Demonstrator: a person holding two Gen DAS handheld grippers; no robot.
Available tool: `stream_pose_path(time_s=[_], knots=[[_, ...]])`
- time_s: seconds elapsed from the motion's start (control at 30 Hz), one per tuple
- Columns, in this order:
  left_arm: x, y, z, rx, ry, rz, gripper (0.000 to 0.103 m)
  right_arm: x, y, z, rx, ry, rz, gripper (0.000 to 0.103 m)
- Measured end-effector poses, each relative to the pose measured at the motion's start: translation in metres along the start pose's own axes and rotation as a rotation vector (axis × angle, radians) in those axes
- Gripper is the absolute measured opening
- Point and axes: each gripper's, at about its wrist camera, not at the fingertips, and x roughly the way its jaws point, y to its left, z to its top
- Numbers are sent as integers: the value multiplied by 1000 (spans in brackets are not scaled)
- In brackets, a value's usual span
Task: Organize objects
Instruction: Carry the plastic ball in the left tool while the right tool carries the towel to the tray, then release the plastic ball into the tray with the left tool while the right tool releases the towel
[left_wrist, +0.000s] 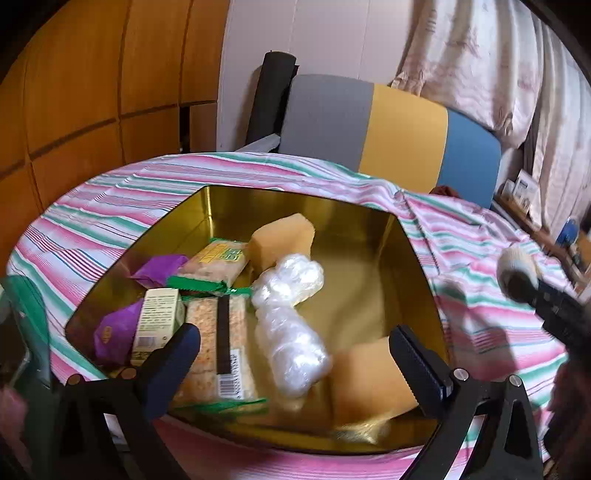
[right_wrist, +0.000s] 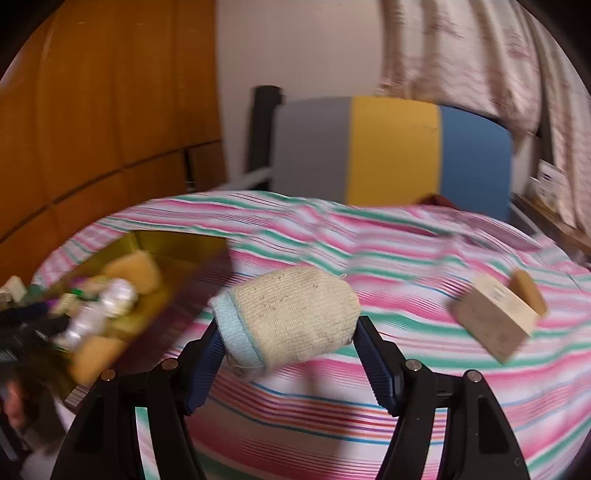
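Two black grippers: our right gripper clasped a rolled beige knitted sock above the striped tablecloth, long axis crosswise, blue cuff leftward; our left gripper gaped empty over the gold tin.

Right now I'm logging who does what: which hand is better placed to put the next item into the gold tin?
Right. The right gripper is clamped on the rolled sock, lifted off the striped cloth beside the gold tin. The left gripper hangs open and empty over the tin.
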Motion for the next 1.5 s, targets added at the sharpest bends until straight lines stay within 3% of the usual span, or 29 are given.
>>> stream_pose_path(time_s=[0.27, 0.67, 1.1, 1.5], knots=[[-8, 10, -9, -25, 0, 8, 103, 15, 76, 26, -85, 20, 167, 70], [-14, 29, -11, -86, 0, 40, 103, 57, 132, 23, -220, 170, 198, 71], [-15, 36, -10, -124, 4, 41, 103, 56, 138, 18, -234, 164, 182, 71], [-20, 27, -9, -109, -1, 4, 103, 34, 97, 26, -49, 105, 154, 71]])
